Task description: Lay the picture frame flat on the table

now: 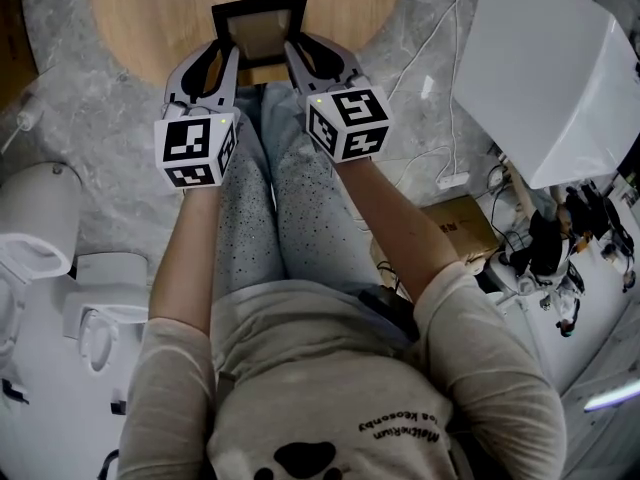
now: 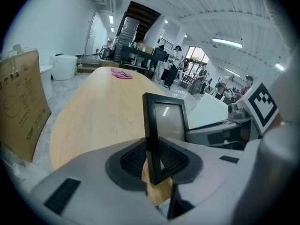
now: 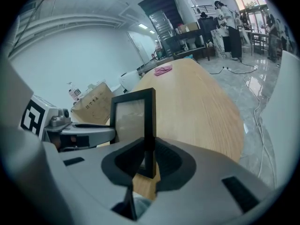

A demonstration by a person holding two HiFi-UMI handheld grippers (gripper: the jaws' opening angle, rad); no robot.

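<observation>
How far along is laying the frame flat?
Done: left gripper and right gripper each clamp a side edge of the black rectangular picture frame. In hand: it is held upright over the near edge of the light wooden table. Left: tip it flat, release.

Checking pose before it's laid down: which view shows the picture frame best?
Left gripper view: the picture frame shows its glazed face and clamped edge down to a lower corner. Right gripper view shows the frame similarly, bottom behind the jaws. Head view: the frame steeply from above, sides covered.
</observation>
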